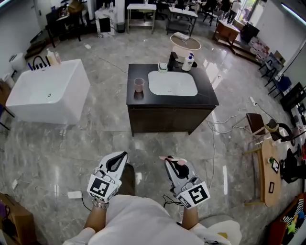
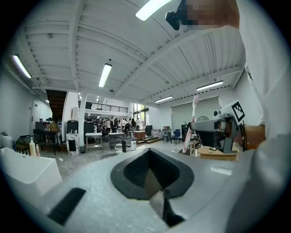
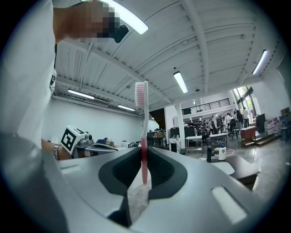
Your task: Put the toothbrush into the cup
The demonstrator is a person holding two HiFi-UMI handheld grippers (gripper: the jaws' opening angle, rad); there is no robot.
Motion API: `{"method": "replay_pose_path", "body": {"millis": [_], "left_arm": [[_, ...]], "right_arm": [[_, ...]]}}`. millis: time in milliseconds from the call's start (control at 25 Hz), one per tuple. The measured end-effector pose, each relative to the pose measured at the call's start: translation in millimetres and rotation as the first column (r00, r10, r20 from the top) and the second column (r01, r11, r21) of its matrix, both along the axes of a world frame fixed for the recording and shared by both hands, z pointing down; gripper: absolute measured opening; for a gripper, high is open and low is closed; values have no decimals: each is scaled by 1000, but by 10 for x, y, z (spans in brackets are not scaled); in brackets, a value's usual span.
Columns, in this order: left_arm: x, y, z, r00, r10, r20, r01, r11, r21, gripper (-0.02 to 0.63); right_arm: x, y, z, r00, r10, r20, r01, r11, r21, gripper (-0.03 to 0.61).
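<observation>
Pinching a pink toothbrush (image 3: 144,132), right gripper (image 1: 172,165) hovers.

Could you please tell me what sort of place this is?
Probably a large lab or workshop hall with a mock bathroom set up in it: a freestanding vanity with a sink and a white bathtub, with work tables and people behind.

Legend: no lettering, brand name or number was legible in any view. The only sign-like marks were black-and-white square markers (image 1: 99,187) on the left gripper (image 1: 122,157) and right gripper (image 1: 169,162).
</observation>
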State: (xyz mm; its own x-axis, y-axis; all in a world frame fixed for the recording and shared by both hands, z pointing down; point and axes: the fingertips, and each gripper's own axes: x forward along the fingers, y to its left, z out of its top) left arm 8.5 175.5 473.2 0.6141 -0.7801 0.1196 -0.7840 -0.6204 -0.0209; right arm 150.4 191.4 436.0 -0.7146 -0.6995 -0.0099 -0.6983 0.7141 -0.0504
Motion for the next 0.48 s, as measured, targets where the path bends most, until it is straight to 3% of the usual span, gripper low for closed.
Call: {"method": "replay_pose_path", "body": {"millis": [160, 480], "left_arm": [[-153, -679, 137, 999, 23, -28, -24, 1000, -18, -2], [-745, -2110, -67, 996, 54, -75, -55, 998, -9, -2]], "right_arm": [[-187, -655, 58, 1000, 15, -21, -15, 1000, -21, 52], [-866, -2035, -88, 998, 34, -52, -37, 998, -42, 51]]}}
